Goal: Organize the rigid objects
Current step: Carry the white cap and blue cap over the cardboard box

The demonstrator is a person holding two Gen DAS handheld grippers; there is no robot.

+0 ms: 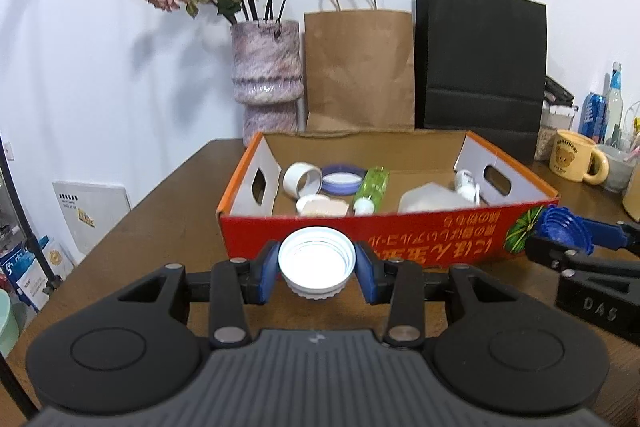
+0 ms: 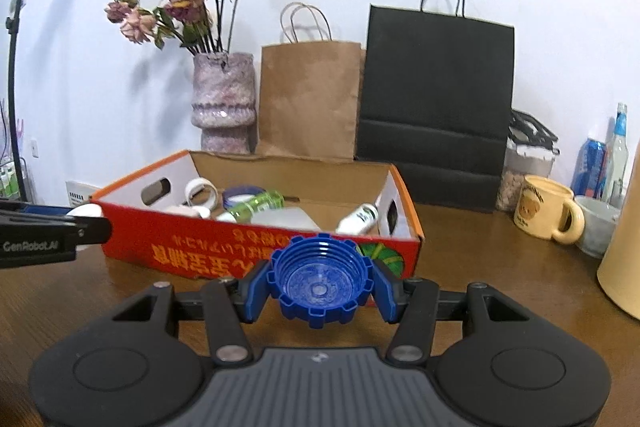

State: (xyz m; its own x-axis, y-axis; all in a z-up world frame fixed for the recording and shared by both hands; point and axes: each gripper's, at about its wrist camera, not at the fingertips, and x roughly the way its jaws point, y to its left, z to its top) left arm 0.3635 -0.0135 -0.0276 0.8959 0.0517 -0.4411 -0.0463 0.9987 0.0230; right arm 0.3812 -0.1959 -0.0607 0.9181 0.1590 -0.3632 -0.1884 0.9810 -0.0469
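Two lids pinched, one per gripper: white screw cap in the left gripper, blue ribbed cap in the right gripper, both open-side toward the cameras. Straight ahead and just beyond, the red cardboard box on the wooden table, right cap nearer its corner. Inside already: tape roll, green bottle, small white bottle, a round purple-rimmed tin.

- The left gripper has 2 blue fingers on black linkage bars joined by round silver screws.
- Behind the bars sit 2 black rounded housings, each with a raised ring, flanking a ribbed grey centre plate.
- The right gripper has the same build; its side reads "DAS".
- The left gripper's side reads "GenRobot.AI".
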